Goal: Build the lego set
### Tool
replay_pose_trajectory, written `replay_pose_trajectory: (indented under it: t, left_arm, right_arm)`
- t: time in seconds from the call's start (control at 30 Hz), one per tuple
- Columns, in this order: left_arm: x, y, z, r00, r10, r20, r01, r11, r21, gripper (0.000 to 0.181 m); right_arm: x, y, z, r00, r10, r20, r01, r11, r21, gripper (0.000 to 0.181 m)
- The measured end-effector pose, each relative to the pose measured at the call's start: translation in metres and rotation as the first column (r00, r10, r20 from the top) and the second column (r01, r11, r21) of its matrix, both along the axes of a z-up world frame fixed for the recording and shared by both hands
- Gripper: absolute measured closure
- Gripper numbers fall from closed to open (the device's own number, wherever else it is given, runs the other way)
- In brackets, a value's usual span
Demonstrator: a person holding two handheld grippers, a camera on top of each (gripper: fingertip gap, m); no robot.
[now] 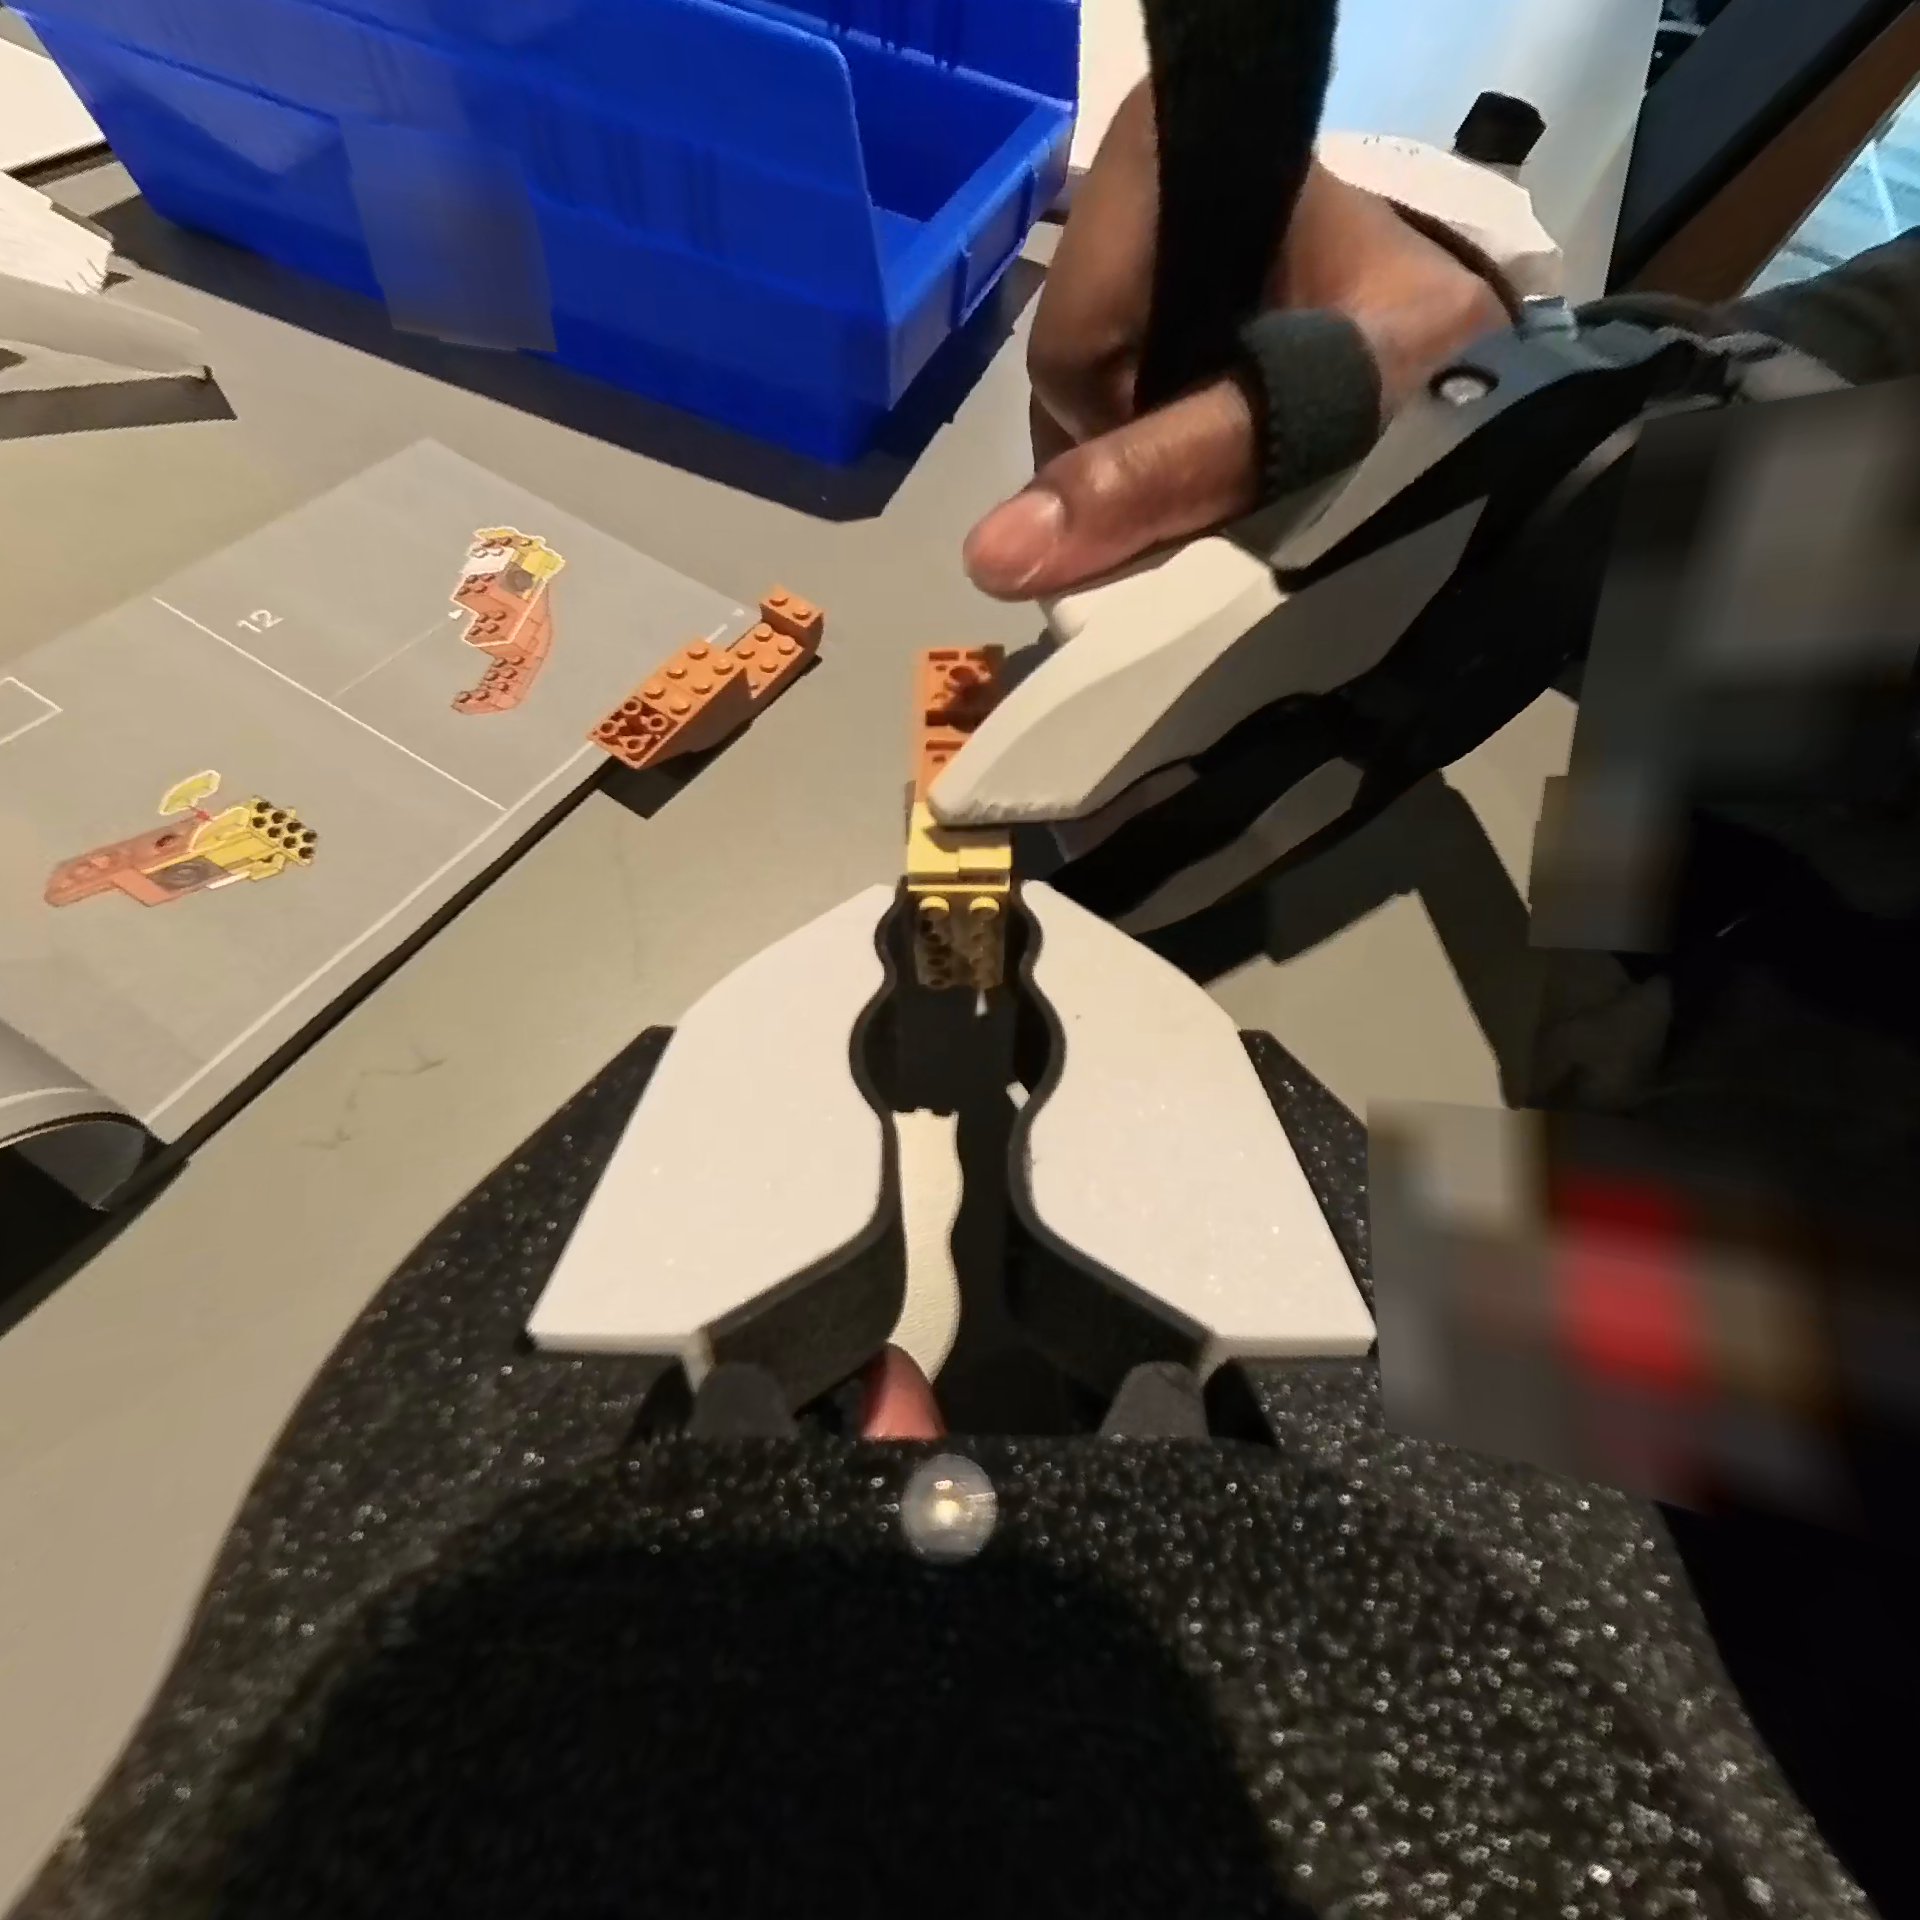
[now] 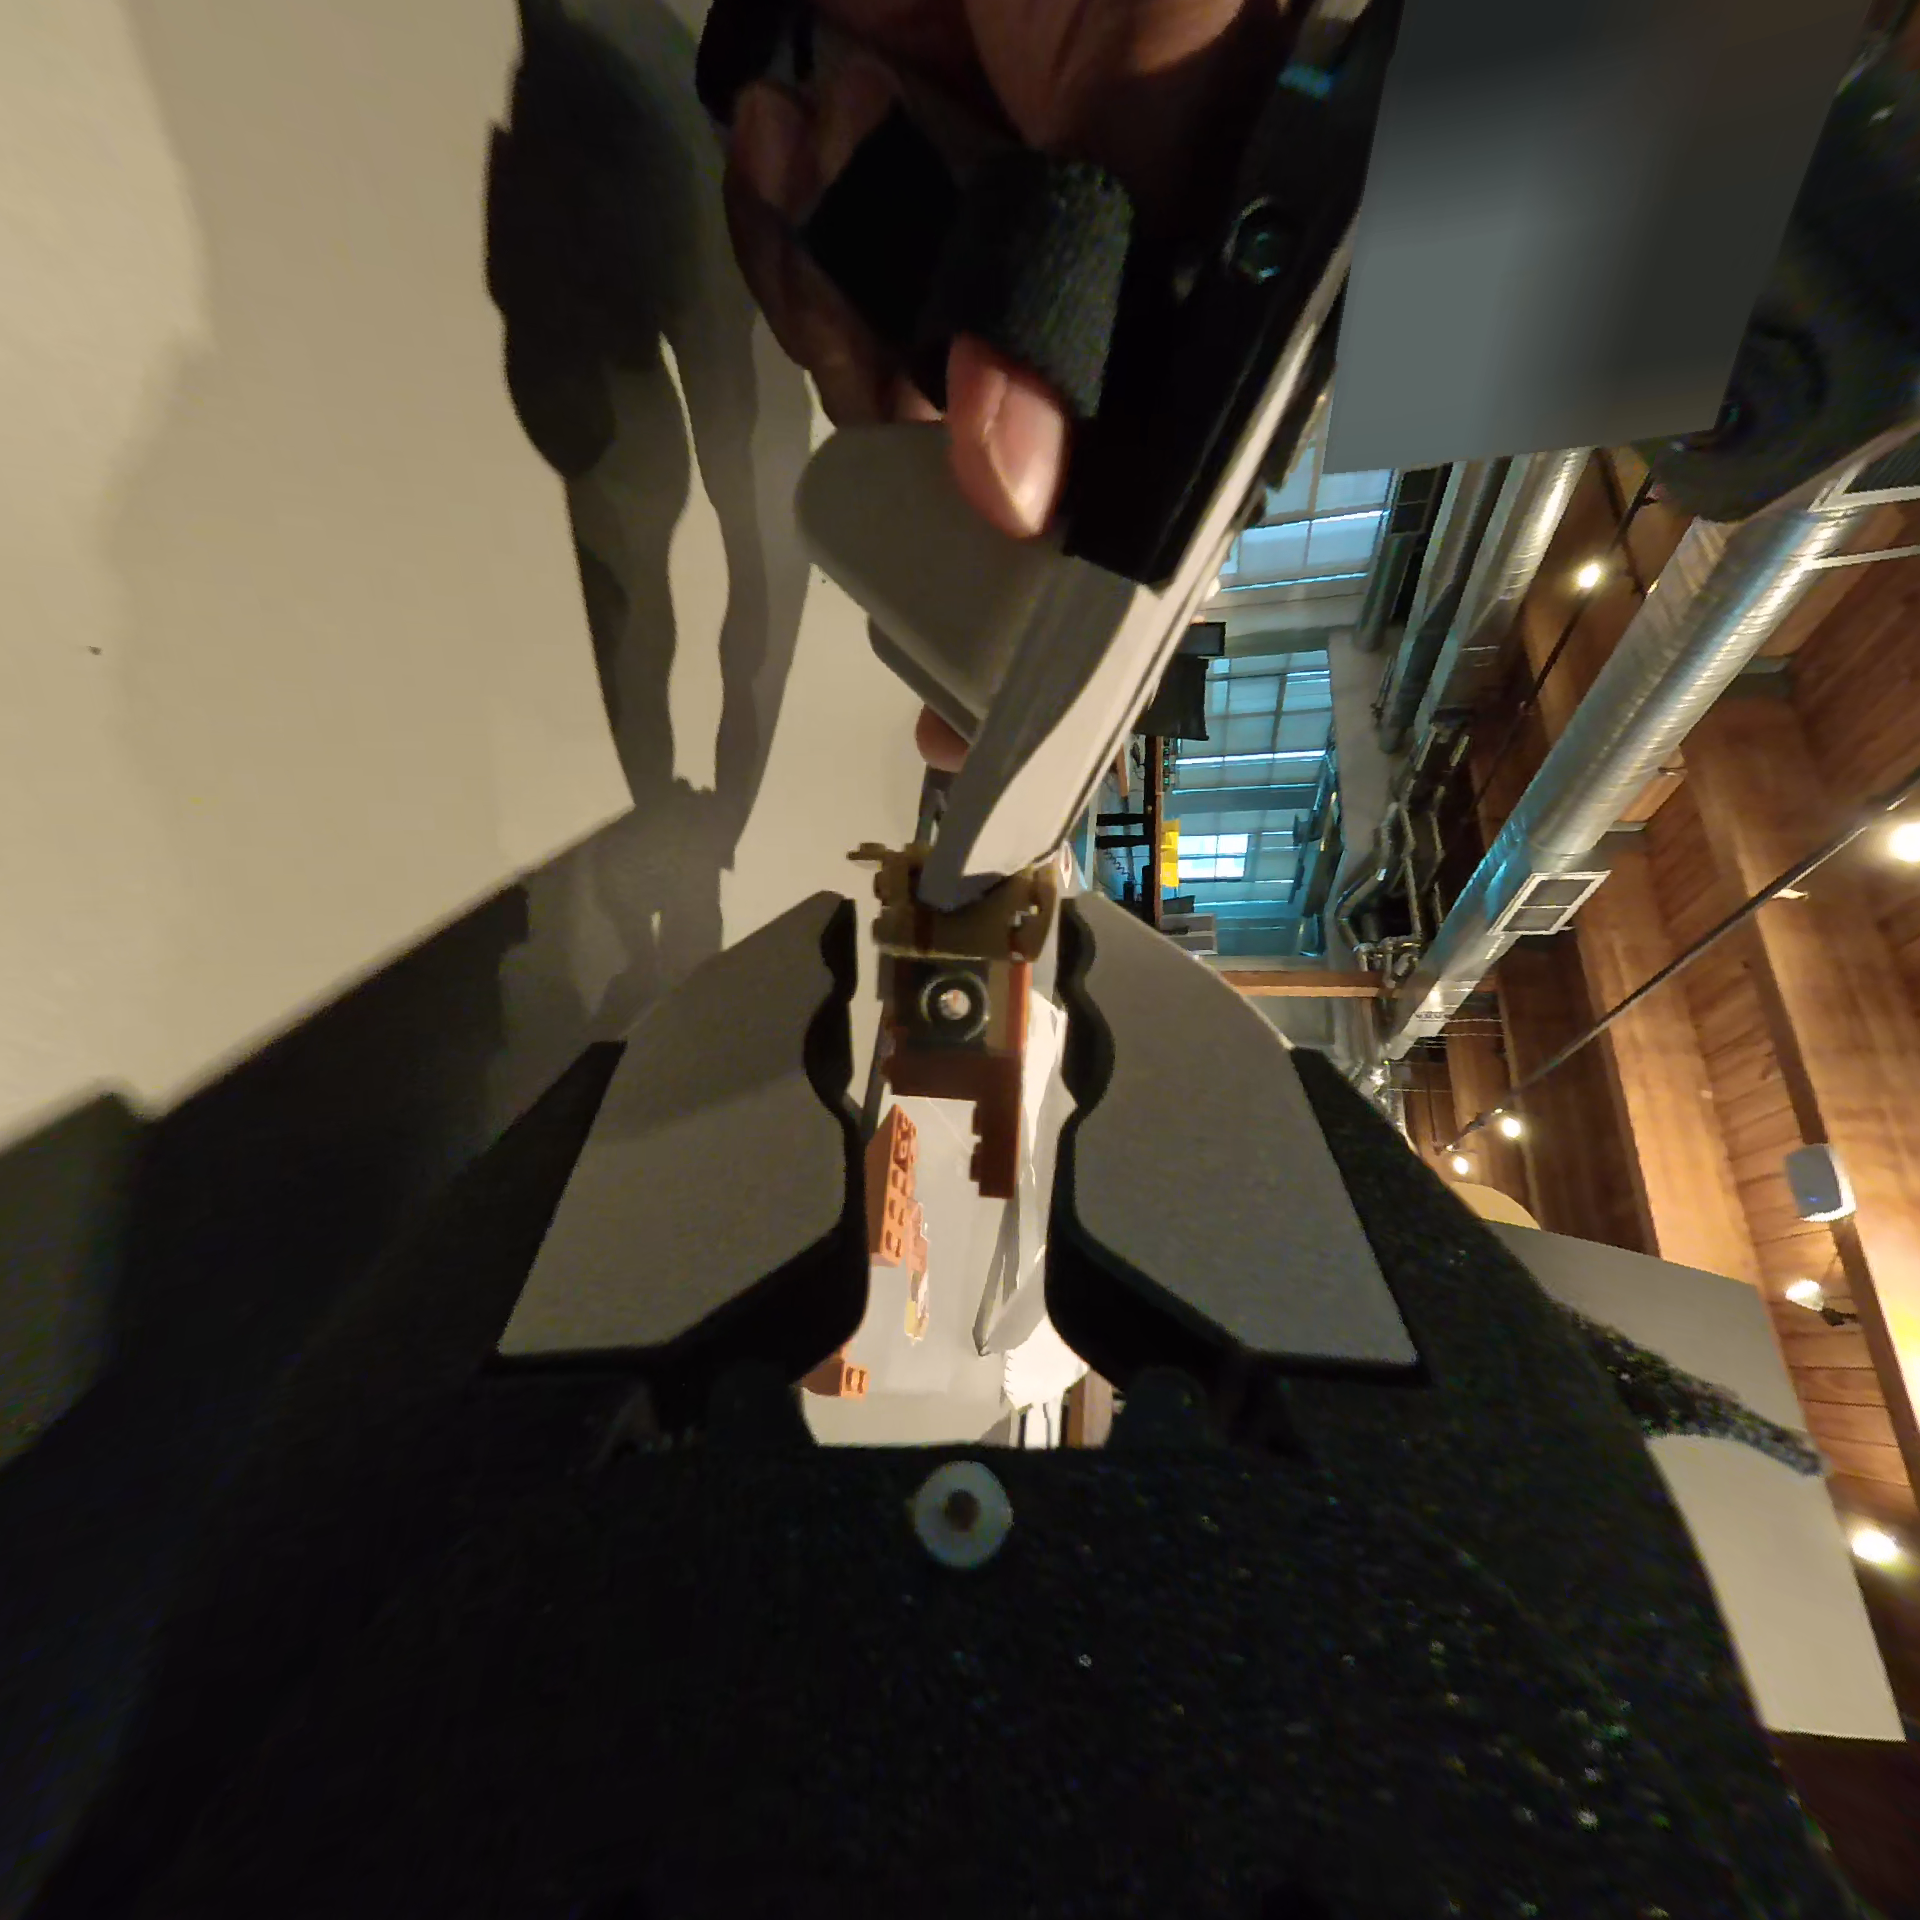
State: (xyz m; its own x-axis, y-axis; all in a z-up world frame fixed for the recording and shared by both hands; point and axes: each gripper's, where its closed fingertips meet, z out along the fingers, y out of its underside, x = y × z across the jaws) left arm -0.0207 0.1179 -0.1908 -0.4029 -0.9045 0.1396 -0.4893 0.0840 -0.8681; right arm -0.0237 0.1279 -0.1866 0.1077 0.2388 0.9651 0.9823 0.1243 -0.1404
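Note:
A small lego assembly, tan (image 1: 956,857) at the near end and brown (image 1: 951,696) at the far end, is held above the grey table. My left gripper (image 1: 956,909) is shut on its tan end. My right gripper (image 1: 997,831) comes in from the right and clamps the same assembly just beyond the tan part. In the right wrist view the assembly (image 2: 951,1003) sits between the right gripper's (image 2: 961,925) fingers, with a round stud piece facing the camera. The left gripper's tip (image 2: 966,873) meets it from above.
An orange-brown lego sub-assembly (image 1: 707,686) lies at the edge of an open instruction booklet (image 1: 260,748), left of the grippers; it also shows in the right wrist view (image 2: 899,1195). A blue plastic bin (image 1: 623,208) stands at the back. A hand (image 1: 1132,416) holds the right gripper. Left and right tips are no more than a few centimetres apart.

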Motion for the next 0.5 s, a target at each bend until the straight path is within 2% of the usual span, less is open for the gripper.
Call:
replay_pose_trajectory:
  t: [0.5]
  left_arm:
    - [-0.0006, -0.0033, 0.0071, 1.0, -0.001, 0.027, 0.0, 1.0, 0.017, 0.165]
  right_arm:
    - [0.0002, -0.0037, 0.008, 1.0, -0.013, 0.026, 0.012, 1.0, 0.023, 0.15]
